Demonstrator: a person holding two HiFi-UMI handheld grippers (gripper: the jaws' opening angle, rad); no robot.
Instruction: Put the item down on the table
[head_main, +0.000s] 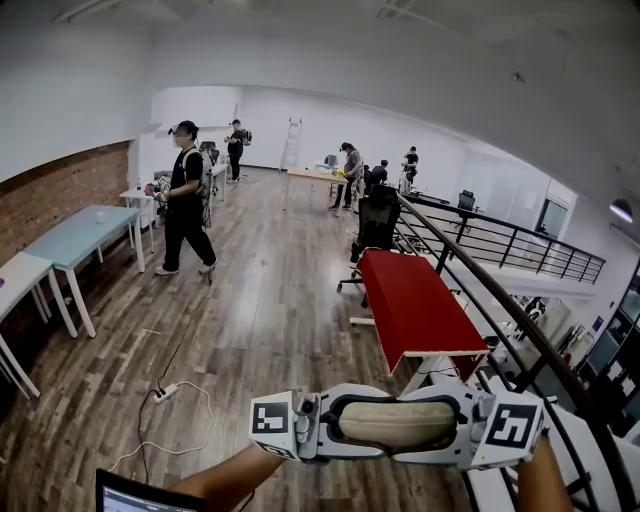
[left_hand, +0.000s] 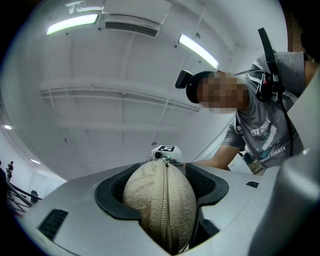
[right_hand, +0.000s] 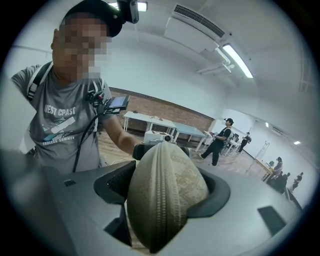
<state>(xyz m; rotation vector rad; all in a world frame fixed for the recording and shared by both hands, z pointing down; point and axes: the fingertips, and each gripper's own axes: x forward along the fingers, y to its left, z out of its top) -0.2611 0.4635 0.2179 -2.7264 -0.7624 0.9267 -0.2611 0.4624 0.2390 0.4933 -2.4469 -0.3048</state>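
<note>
Clamped on one beige zippered pouch (head_main: 397, 423) from both ends: left gripper (head_main: 335, 427) on its left end, right gripper (head_main: 462, 427) on its right end, with the pouch lying level between the two. Looking along the left gripper's own jaws, dark pads (left_hand: 112, 192) pressed to either side of the rounded end, zip seam running upright down the middle (much the same in the right gripper view, with the seam set left of centre). Held up in the air, near, above the wooden floor (head_main: 260, 300), touching no table.

Just beyond and a little right, a red table (head_main: 415, 305) running away toward the far side, and past its far end a black office chair (head_main: 378, 222). Along the right, a dark railing (head_main: 470, 265). At the left, a pale blue table (head_main: 75, 235) beside a brick wall (head_main: 60, 190). On the floor at near left, a white power strip (head_main: 165, 392) with a loose cable. Far left, a person in black (head_main: 185, 200) mid-stride; more people at the far tables, too small to tell apart. At the near edge, a forearm (head_main: 225, 480) under the left gripper and a screen corner (head_main: 130, 497).
</note>
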